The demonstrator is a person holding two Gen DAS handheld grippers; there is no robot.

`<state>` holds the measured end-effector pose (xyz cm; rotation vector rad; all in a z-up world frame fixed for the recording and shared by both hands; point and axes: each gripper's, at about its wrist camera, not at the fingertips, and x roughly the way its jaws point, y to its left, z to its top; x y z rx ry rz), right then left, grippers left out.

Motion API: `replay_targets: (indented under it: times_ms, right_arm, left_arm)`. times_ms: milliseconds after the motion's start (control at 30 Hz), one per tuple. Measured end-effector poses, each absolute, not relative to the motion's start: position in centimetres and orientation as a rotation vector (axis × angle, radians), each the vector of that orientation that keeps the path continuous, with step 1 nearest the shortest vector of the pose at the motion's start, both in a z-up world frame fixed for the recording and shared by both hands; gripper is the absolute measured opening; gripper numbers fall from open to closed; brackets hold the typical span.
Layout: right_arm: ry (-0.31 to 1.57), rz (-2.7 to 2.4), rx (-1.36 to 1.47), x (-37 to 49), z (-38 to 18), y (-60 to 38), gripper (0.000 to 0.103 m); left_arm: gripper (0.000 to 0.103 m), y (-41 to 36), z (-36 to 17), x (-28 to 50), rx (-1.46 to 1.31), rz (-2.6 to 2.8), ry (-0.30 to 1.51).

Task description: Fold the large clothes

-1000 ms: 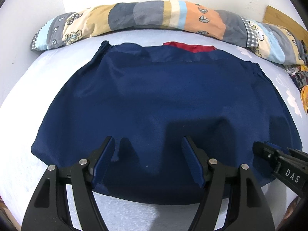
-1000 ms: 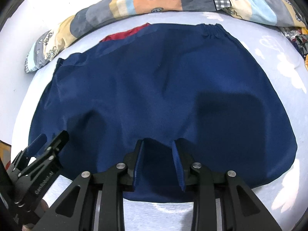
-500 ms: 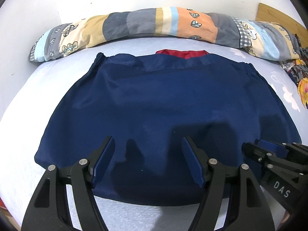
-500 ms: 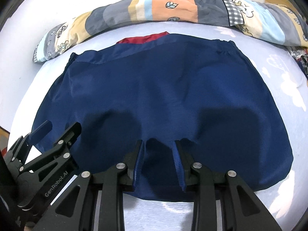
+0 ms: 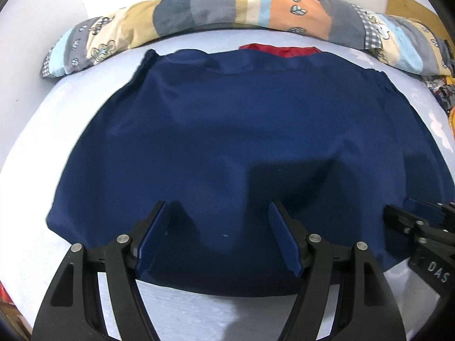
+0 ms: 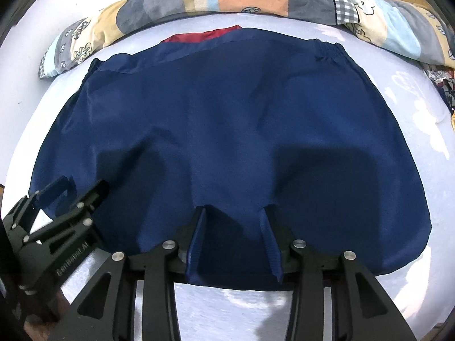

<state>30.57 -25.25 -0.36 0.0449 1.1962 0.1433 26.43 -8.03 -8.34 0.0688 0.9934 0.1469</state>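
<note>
Counted per kind:
- 1 navy garment (image 5: 227, 142), spread flat on 1 pale sheet (image 5: 42, 147).
- 1 strip of red fabric (image 5: 280, 50), showing at the garment's far edge.
- 1 long patchwork bolster (image 5: 241, 8), laid across the far side.
- 2 grippers: left gripper (image 5: 219, 213) and right gripper (image 6: 234, 213); 2 fingers each, 4 blue pads total.
- 1 wooden board (image 5: 412, 8), far right corner.
- 1 heap of patterned cloth (image 5: 443, 91) at the right edge; number of pieces in it not countable.
</note>
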Motion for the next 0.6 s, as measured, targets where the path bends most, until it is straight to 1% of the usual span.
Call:
replay_targets:
  times_ms: [600]
  right_arm:
    - [1.201,0.077,0.004,29.8,-0.1,-28.6,0.042]
  left_arm:
    - [0.071,-9.2,-8.3,26.3,0.090,0.141,0.990]
